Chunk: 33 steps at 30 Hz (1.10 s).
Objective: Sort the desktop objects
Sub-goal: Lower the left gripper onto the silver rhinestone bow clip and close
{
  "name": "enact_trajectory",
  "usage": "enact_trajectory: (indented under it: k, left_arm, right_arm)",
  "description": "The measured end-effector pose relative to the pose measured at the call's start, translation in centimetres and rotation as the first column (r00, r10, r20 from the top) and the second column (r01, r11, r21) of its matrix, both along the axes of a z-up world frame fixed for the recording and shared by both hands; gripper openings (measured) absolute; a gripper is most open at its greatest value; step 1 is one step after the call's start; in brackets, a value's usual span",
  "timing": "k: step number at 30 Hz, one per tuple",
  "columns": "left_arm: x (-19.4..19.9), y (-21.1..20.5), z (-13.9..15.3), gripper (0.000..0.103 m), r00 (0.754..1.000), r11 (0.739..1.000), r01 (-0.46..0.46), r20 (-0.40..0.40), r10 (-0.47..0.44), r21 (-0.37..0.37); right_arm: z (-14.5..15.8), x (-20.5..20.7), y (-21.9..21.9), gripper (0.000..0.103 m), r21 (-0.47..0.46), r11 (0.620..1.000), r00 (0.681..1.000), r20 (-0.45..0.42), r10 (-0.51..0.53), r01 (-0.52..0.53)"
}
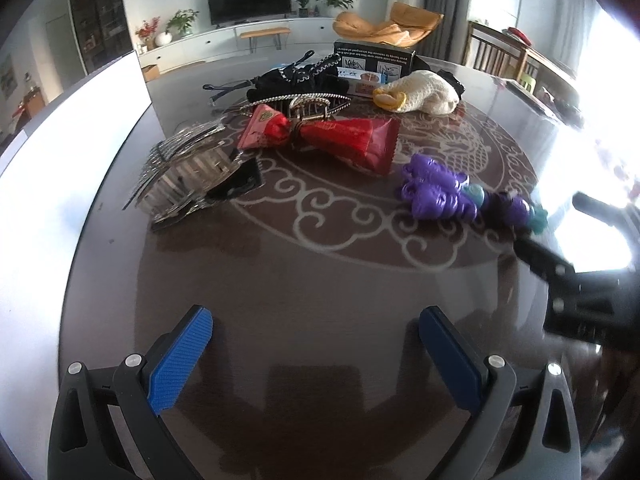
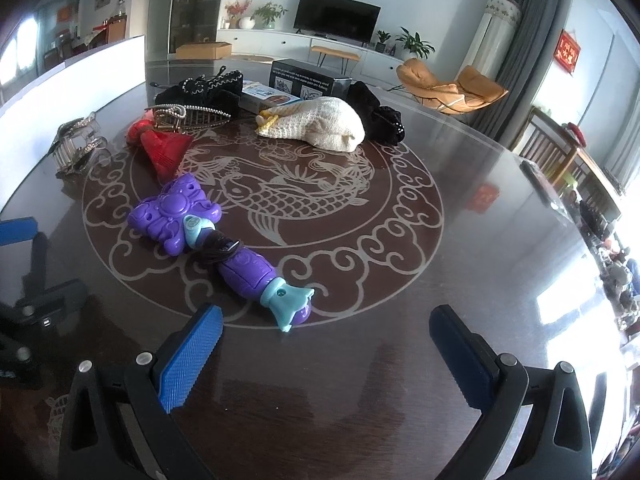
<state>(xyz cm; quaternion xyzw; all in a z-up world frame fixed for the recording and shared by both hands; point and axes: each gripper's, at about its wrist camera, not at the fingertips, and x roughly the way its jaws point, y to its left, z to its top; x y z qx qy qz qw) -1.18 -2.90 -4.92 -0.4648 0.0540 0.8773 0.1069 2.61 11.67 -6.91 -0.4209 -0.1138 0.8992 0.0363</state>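
A purple butterfly wand toy (image 2: 188,216) with a teal end lies on the dark round table (image 2: 400,380), just ahead of my open, empty right gripper (image 2: 324,336); it also shows in the left wrist view (image 1: 436,192). My left gripper (image 1: 316,332) is open and empty over bare table. Ahead of it lie clear hair claws (image 1: 188,176), a red wrapped packet (image 1: 352,140), a jewelled hair clip (image 1: 304,104), black fabric accessories (image 1: 296,76), a cream knitted piece (image 1: 420,92) and a black box (image 1: 372,56).
A white panel (image 1: 80,140) stands along the table's left edge. More black fabric (image 2: 380,116) lies behind the cream piece. The other gripper's dark body (image 1: 580,288) is at the right of the left wrist view. Chairs stand beyond the table's right edge.
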Motion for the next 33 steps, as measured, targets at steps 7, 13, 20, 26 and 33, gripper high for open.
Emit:
enact_trajectory:
  k: [7,13,20,26,33]
  left_arm:
    - [-2.0,-3.6,0.1,0.103,0.996,0.998,-0.066,0.052,0.067,-0.017]
    - [-5.6,-4.6,3.0,0.103,0.993,0.992,-0.121,0.006,0.121,0.014]
    - [-11.5,-2.9,3.9,0.103,0.985,0.984,-0.174,-0.007,0.174,-0.034]
    - [-11.4,-1.3,1.6,0.103,0.994,0.989,-0.111,0.003,0.112,-0.098]
    - [-7.6,1.9,1.4,0.103,0.989,0.985,0.145,0.024,-0.144,-0.092]
  right_arm:
    - [0.1,0.1,0.0,0.103,-0.03,0.999,1.0,0.005,0.022,-0.022]
    - [0.1,0.1,0.2,0.103,-0.043,0.999,1.0,0.002,0.016,-0.016]
    - [-0.1,-0.1,0.0,0.103,-0.041,0.999,0.999,0.011,0.031,-0.03]
    - [-0.1,-0.1,-0.1,0.103,-0.039,0.999,0.999,0.011,0.031,-0.03]
    - [-0.1,-0.1,-0.1,0.103,-0.037,0.999,0.999,0.011,0.031,-0.03]
